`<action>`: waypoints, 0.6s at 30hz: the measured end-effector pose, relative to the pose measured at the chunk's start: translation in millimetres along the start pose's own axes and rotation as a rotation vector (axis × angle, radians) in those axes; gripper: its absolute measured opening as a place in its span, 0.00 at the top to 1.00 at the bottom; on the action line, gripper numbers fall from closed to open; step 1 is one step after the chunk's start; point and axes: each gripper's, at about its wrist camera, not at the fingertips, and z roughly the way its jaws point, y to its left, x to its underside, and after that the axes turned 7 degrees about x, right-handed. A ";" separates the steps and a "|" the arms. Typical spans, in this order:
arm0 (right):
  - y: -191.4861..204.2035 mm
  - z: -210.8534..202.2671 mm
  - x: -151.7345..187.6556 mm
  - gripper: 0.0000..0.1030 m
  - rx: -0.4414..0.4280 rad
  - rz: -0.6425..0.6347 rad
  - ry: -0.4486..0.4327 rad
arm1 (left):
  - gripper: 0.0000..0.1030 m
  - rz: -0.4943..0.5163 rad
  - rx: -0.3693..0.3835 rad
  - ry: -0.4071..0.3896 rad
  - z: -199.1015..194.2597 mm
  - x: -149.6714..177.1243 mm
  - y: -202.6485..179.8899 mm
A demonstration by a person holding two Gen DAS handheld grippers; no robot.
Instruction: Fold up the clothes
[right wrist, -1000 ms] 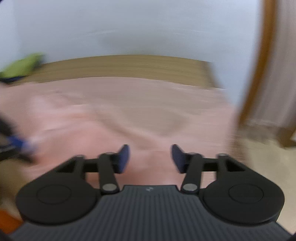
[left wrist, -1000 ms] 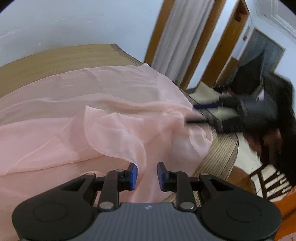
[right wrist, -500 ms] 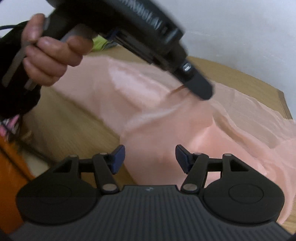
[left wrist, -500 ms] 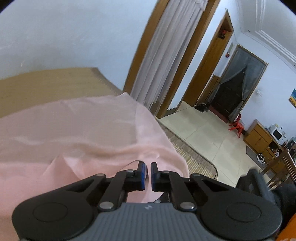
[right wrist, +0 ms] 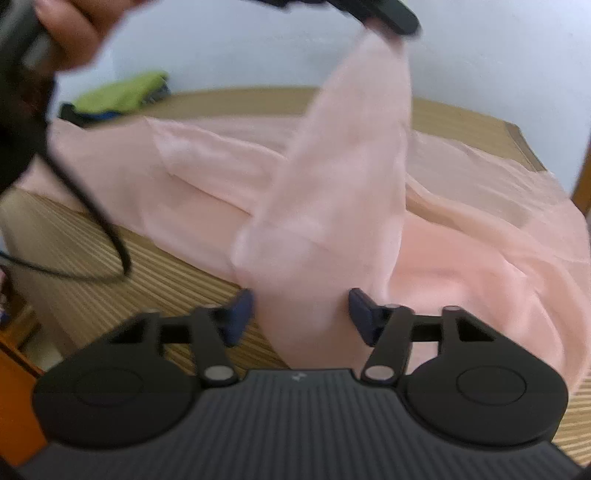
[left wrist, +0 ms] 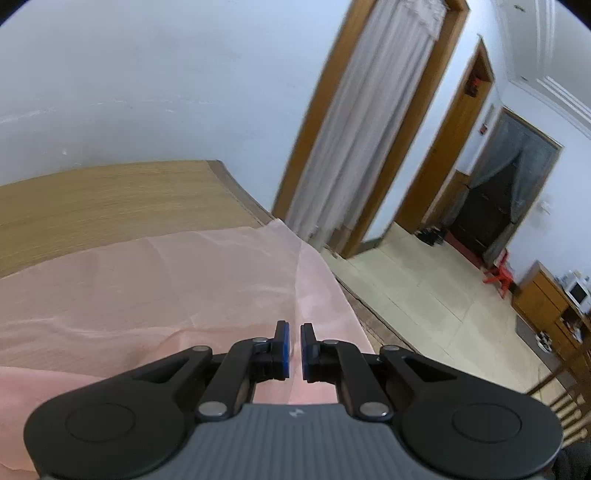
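Left gripper (left wrist: 294, 350): jaws nearly pressed together with a thin slit between the blue pads; its own view shows no cloth in the slit. The right wrist view shows a corner of the pink cloth (right wrist: 354, 192) pinched at the left gripper tip and lifted high above the bed (right wrist: 88, 243), so the left gripper is pinching that cloth. The person's hand (right wrist: 70, 33) holds the left gripper at the upper left of that view.

Pink cloth: sheer, spread wide over the bed's woven mat, one edge near the bed's right side. The lifted part hangs as a tall cone from the left gripper tip down to the mat; its long axis runs roughly vertical, and its lower end falls straight ahead of the right gripper (right wrist: 301, 314).

Right gripper: jaws spread wide, hanging cloth just between or just beyond the pads; blurred, contact cannot be told. It is the nearer gripper to the free lower part.

Surroundings: green garment (right wrist: 122, 92) at the far left of the bed, well apart; a black cable (right wrist: 96, 225) loops over the mat left of the cloth. Curtain (left wrist: 362, 122) and doorway off the bed. Nothing stands between the right gripper and the cloth
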 end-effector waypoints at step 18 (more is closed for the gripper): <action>-323.4 26.0 -94.8 0.97 -0.150 0.346 -0.211 | 0.90 -0.138 -0.474 -0.191 85.6 -69.5 -51.8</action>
